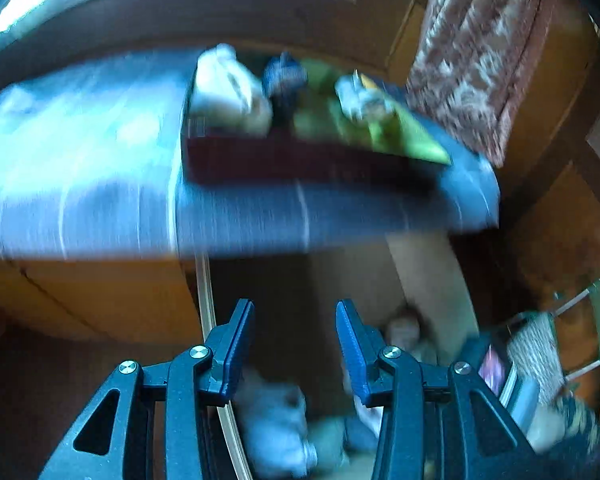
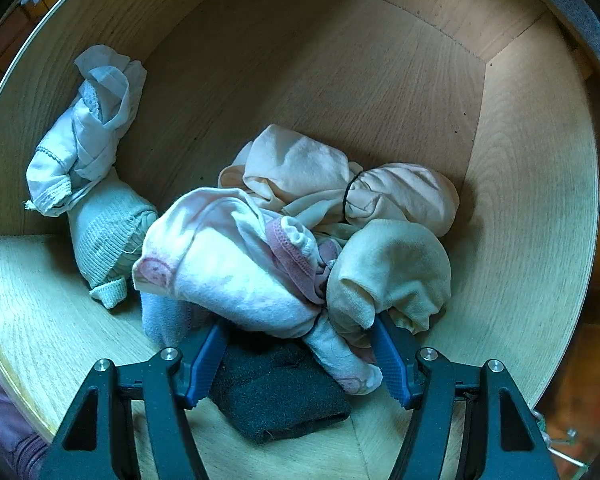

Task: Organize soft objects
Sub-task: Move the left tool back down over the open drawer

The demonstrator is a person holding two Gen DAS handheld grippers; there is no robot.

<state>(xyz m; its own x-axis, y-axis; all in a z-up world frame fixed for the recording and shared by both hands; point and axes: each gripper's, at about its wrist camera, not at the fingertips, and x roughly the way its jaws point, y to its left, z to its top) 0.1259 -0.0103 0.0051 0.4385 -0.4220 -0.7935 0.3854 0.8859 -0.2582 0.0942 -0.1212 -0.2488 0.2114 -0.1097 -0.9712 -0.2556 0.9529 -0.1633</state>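
Note:
In the right wrist view, rolled soft bundles lie in a wooden drawer (image 2: 520, 200). They include a pink-and-white bundle (image 2: 228, 264), a cream one (image 2: 392, 272), peach ones (image 2: 404, 192), a white lacy one (image 2: 88, 140) and a pale green knit (image 2: 108, 232). My right gripper (image 2: 298, 324) points down with its jaws wide; its tips are tucked under the pink-and-white and cream bundles, and a black folded cloth (image 2: 276, 392) lies between the fingers. The left wrist view is blurred. There my left gripper (image 1: 294, 306) is open and empty, facing a dark red box (image 1: 284, 160) that holds white bundles (image 1: 228, 92).
The box sits on a bed with a blue cover (image 1: 80, 152) and also holds a dark blue item (image 1: 284, 76) and green cloth (image 1: 380, 128). A patterned curtain (image 1: 476, 56) hangs at the right. Pale bundles (image 1: 272, 420) show low in the left wrist view.

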